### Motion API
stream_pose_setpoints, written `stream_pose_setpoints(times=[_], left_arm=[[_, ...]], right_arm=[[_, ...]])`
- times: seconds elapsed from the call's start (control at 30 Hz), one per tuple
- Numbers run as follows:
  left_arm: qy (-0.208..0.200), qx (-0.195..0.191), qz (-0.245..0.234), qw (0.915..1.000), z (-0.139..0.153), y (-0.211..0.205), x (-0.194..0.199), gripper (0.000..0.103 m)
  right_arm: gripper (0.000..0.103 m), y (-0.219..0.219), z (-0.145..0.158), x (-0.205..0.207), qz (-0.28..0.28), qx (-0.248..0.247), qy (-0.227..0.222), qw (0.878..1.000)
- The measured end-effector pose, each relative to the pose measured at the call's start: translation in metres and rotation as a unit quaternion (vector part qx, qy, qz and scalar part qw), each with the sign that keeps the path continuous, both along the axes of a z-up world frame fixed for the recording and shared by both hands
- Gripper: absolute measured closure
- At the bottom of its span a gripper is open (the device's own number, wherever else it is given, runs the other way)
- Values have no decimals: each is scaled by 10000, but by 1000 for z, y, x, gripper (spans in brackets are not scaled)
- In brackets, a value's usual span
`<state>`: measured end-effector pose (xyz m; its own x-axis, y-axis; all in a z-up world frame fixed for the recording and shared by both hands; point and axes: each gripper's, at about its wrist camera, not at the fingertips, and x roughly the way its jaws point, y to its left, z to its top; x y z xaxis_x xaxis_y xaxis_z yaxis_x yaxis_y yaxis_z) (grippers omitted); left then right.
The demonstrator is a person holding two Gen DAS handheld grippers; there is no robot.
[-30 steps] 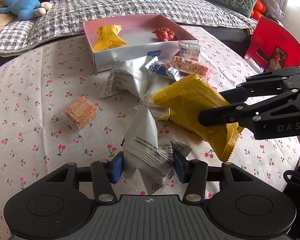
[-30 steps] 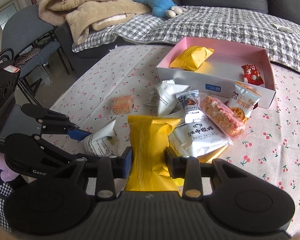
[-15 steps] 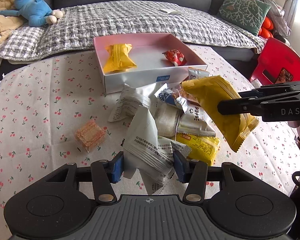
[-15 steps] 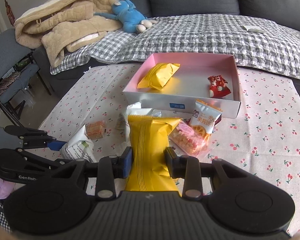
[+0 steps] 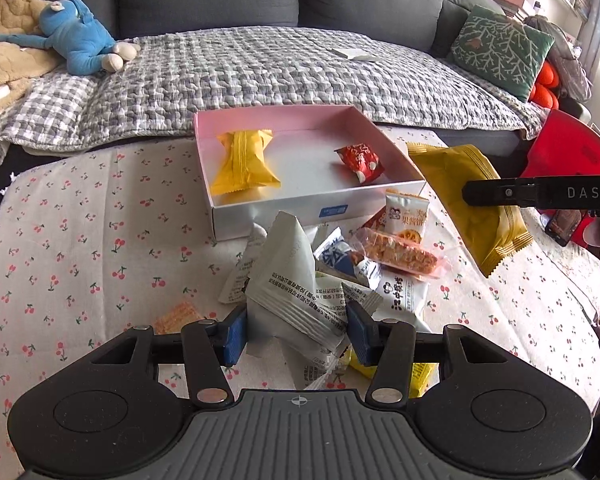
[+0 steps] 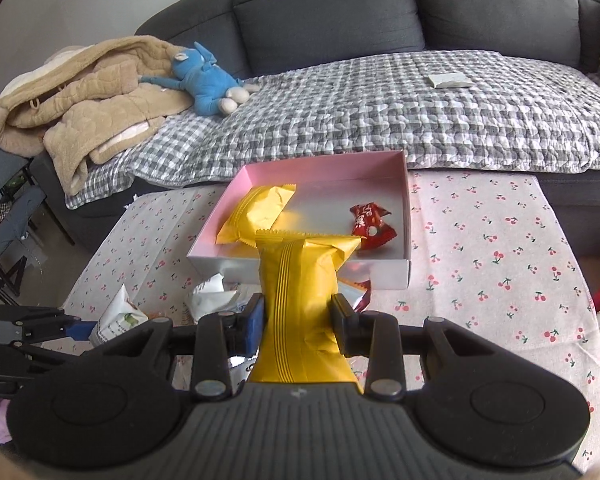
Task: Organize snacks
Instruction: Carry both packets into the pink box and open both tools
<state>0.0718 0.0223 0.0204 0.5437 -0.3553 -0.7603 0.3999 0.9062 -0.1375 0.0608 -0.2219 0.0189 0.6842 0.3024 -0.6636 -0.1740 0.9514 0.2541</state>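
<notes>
A pink-lined white box (image 5: 260, 216) (image 6: 300, 270) sits at the table's far edge, holding a yellow packet (image 5: 242, 162) (image 6: 256, 212) and a red candy (image 5: 358, 160) (image 6: 370, 226). My right gripper (image 6: 298, 322) is shut on a second yellow snack packet (image 6: 298, 276) (image 5: 472, 204), held in the air just right of the box's near right corner. My left gripper (image 5: 296, 330) is shut on a white printed snack packet (image 5: 292, 280), lifted over the pile of loose snacks (image 5: 392, 256) in front of the box.
The table wears a cherry-print cloth (image 5: 80, 248). A wafer square (image 5: 176, 316) lies left of the pile. Behind the table a sofa carries a checked blanket (image 5: 284, 68), a blue plush toy (image 5: 84, 42) and a green cushion (image 5: 500, 48). A red chair (image 5: 568, 152) stands at the right.
Both grippers rose and moved toward the box with their packets. The yellow packet travelled from over the pile to beside the box's right corner.
</notes>
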Motion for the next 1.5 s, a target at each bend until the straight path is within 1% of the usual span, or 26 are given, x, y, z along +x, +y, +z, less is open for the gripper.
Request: stream_pose_setpoints(times=[0.17, 0.27, 0.4, 0.53, 0.63, 0.83, 1.03, 1.33, 1.37, 1.4, 1.47, 1.5], left_arm=[[-23, 63, 9, 10000, 8, -16, 21, 54], [-121, 176, -68, 9997, 15, -30, 37, 54], [-182, 227, -154, 9995, 17, -49, 62, 54], [-164, 232, -131, 9995, 13, -63, 90, 54], [-142, 220, -80, 9996, 8, -69, 112, 53], [-12, 327, -53, 9995, -12, -81, 149, 53], [82, 356, -38, 9993, -29, -89, 174, 53], [66, 433, 46, 9990, -44, -92, 199, 52], [58, 432, 57, 9990, -44, -92, 200, 52], [27, 429, 66, 9991, -45, -92, 200, 49], [-5, 390, 39, 9992, -46, -92, 201, 46], [5, 357, 18, 9994, -46, -92, 202, 41]], right_arm=[[71, -15, 0, 28, -260, 91, 98, 9996], [71, -21, 0, 46, -356, 180, 130, 9991], [71, -25, 1, 69, -437, 336, 75, 9984], [71, -27, -5, 92, -467, 500, 74, 9976], [71, -26, -11, 110, -511, 522, 75, 9973], [71, -28, -25, 143, -595, 618, 99, 9963], [71, -23, -34, 168, -588, 636, 95, 9962], [71, -16, -45, 186, -613, 386, 87, 9973], [71, -16, -45, 187, -631, 392, 80, 9972], [71, -17, -46, 187, -666, 403, 77, 9969], [70, -19, -45, 187, -749, 459, 52, 9961], [62, -21, -45, 187, -796, 495, 37, 9956]])
